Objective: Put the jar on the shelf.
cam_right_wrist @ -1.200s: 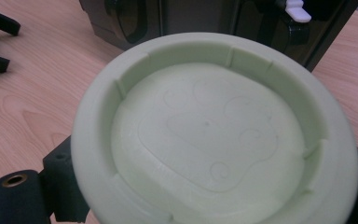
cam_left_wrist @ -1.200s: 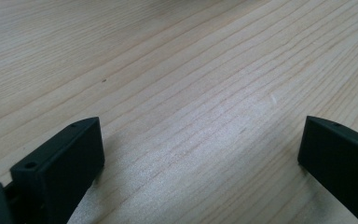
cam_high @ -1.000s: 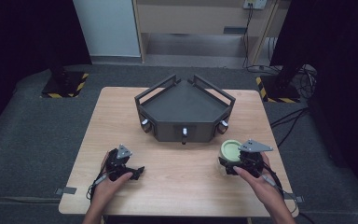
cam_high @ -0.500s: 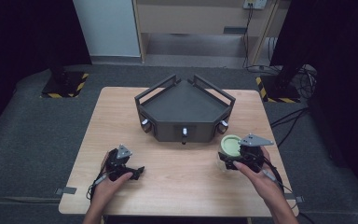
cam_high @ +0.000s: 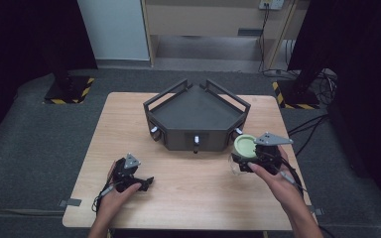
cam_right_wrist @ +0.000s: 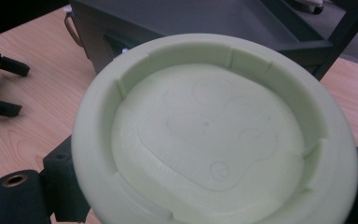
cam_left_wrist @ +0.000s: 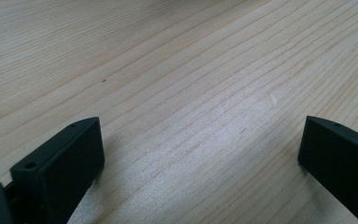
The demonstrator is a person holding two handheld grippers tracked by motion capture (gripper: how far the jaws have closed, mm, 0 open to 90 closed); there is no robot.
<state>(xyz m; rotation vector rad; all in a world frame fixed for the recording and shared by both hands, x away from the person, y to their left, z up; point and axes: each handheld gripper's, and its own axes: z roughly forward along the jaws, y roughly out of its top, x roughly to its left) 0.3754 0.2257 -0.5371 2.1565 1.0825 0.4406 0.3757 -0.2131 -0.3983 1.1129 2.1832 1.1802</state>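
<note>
Since a second ago the right gripper (cam_high: 245, 157) has edged slightly toward 9 o'clock with its load, while the left gripper (cam_high: 141, 181) has stayed where it was. The right gripper sits at about 4 o'clock on the wooden tabletop (cam_high: 193, 198), held in the person's right hand (cam_high: 273, 174). Its jaws are clenched on a clear container with a pale green lid (cam_high: 245, 146); in the right gripper view the green lid (cam_right_wrist: 214, 135) faces the camera, with a faint embossed figure on its recessed centre. The container is just beside the front right corner of the dark grey angular tray (cam_high: 196, 115), which stands at the centre of the tabletop toward 12 o'clock. The left gripper rests at about 7 o'clock in the person's left hand (cam_high: 114, 198). Its jaws are released, spread wide over bare wood grain (cam_left_wrist: 191, 93), with nothing between them.
</note>
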